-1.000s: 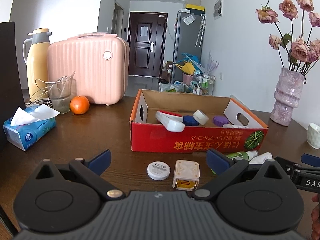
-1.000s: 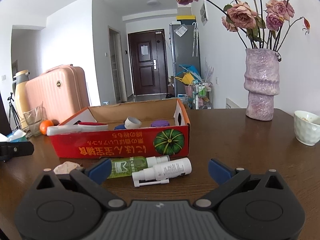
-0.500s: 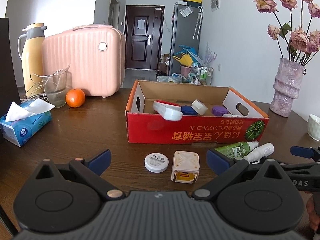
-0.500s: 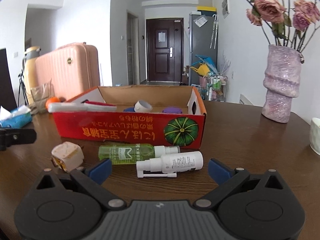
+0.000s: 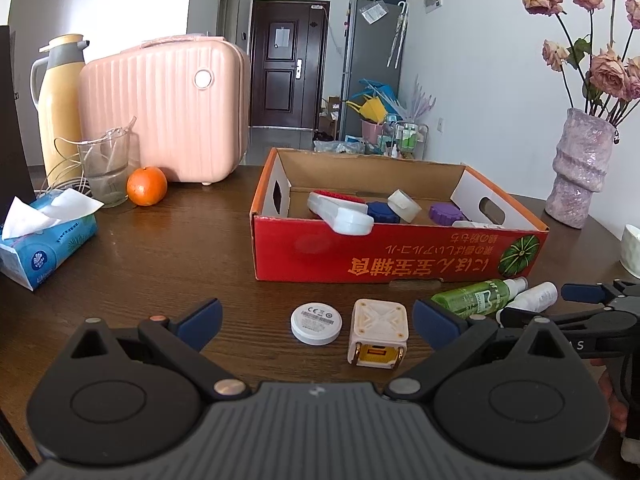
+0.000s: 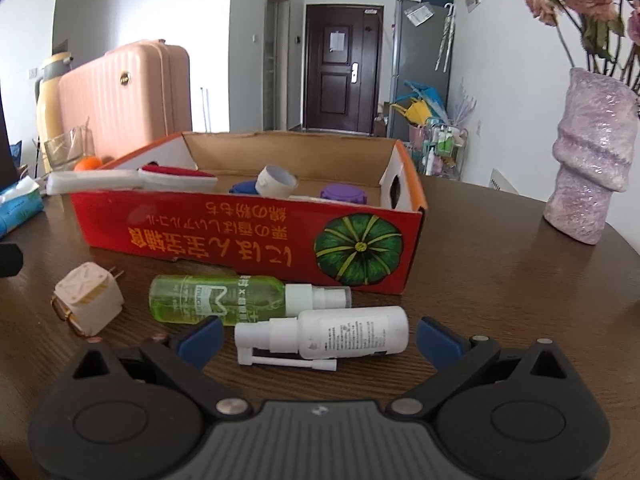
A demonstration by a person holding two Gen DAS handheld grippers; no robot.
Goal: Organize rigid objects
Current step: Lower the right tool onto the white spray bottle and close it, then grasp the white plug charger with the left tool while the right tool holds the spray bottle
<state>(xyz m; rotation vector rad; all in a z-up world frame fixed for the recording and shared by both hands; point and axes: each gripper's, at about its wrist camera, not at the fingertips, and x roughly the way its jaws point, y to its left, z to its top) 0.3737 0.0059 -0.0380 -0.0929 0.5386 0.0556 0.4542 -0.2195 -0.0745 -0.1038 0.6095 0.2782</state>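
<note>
A red cardboard box point(image 5: 400, 256) point(image 6: 248, 236) stands open on the brown table, holding a white brush, blue and purple lids and a white roll. In front of it lie a white round disc point(image 5: 316, 323), a cream plug cube point(image 5: 379, 333) point(image 6: 86, 298), a green spray bottle point(image 6: 218, 299) point(image 5: 476, 294) and a white spray bottle point(image 6: 340, 336) point(image 5: 536, 296). My left gripper point(image 5: 318, 320) is open, with the disc and cube between its fingers. My right gripper point(image 6: 318, 334) is open, its fingertips on either side of the white spray bottle; it also shows at the right edge of the left wrist view.
At the back left stand a pink suitcase point(image 5: 168, 108), a yellow thermos point(image 5: 60, 100), a glass point(image 5: 106, 168), an orange point(image 5: 146, 186) and a tissue pack point(image 5: 44, 240). A lilac vase point(image 5: 580, 168) point(image 6: 592, 160) with roses and a white cup point(image 5: 631, 248) sit at the right.
Both grippers have moved forward and lower toward the objects in front of the box. The white spray bottle now lies between the right fingertips. Both stay open.
</note>
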